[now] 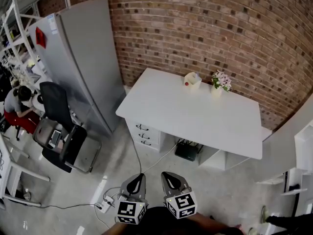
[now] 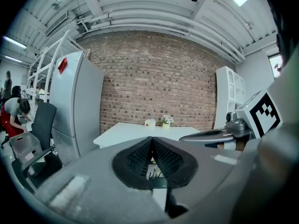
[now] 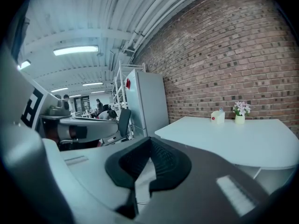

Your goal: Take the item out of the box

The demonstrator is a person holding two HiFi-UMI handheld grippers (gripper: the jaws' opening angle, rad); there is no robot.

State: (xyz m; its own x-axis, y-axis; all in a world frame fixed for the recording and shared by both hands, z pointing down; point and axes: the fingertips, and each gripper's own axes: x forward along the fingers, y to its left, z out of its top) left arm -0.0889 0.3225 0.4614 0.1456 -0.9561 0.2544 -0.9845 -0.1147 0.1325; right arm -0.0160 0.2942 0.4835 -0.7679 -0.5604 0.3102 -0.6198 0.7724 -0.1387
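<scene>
No legible writing anywhere. Only a red label on the small cream box (image 1: 192, 80), too small to read, and a red sticker high on the grey refrigerator (image 1: 83, 62) far off to the left of the left gripper (image 1: 140, 177). Black-and-white square patterns on both marker cubes — no letters.

Left gripper closed, black pads meeting at the tip, nothing between. Right gripper (image 1: 169, 176) just beside it, likewise pressed together and empty.

Well ahead of both grippers and a little to the right, at the far side of the white table (image 1: 195, 116) near the brick wall (image 1: 195, 23): the box, standing upright, red label on the side turned toward the grippers. Long axis not clear at this distance; contents not visible. Just right of the box, apart from it — a small pot of pale flowers (image 1: 221, 80).

Low and left of the left gripper, a white power strip (image 1: 105, 204) on the floor. Further left, a black office chair (image 1: 56, 104).
</scene>
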